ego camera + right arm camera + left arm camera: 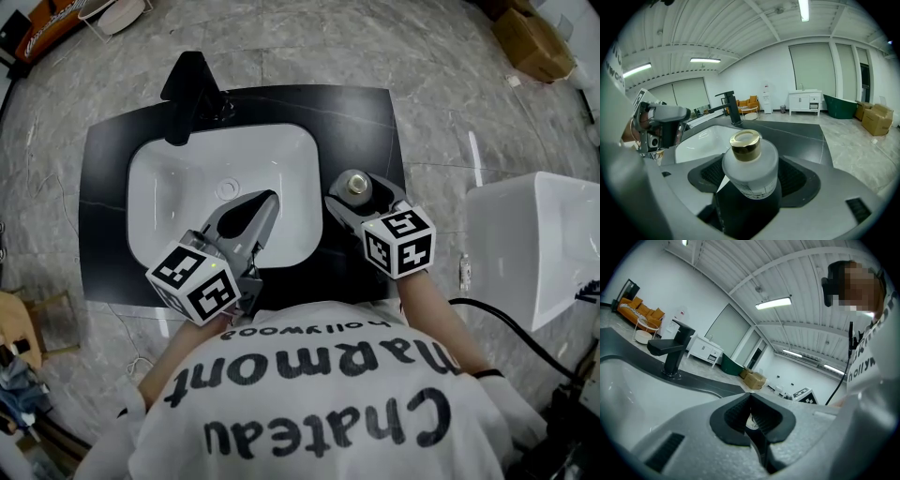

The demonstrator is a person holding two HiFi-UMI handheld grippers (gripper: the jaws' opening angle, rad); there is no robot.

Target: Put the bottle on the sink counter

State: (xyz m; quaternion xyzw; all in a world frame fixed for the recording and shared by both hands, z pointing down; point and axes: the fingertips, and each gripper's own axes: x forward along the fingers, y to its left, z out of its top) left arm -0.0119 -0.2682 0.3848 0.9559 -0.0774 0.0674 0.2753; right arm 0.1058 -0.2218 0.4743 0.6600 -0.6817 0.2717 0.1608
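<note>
Grey marbled stone floor (450, 56) all round. On it sits the flat black rectangular sink counter (366, 122), with a white rounded-rectangle basin (187, 178) sunk into its left and middle part. A white rectangular tub (534, 244) stands off to the right, well apart from the counter. The angular matte-black faucet (187, 94) is at the basin's back-left edge, spout over the bowl.

Left gripper (267, 202), grey with a marker cube, is over the front half of the basin with its tips pointing toward the far side. In the left gripper view, the left gripper's (751, 399) dark ribbed pads meet at the tips with nothing between them.

Right gripper (358, 192) is over the bare counter strip right of the basin. It is clamped on a frosted white round glass bottle (355, 184), one pad on each side of the body. The bottle (751, 164) leans slightly left, with its shiny gold cylindrical cap (745, 143) up. Can't tell whether its base touches the counter.
</note>
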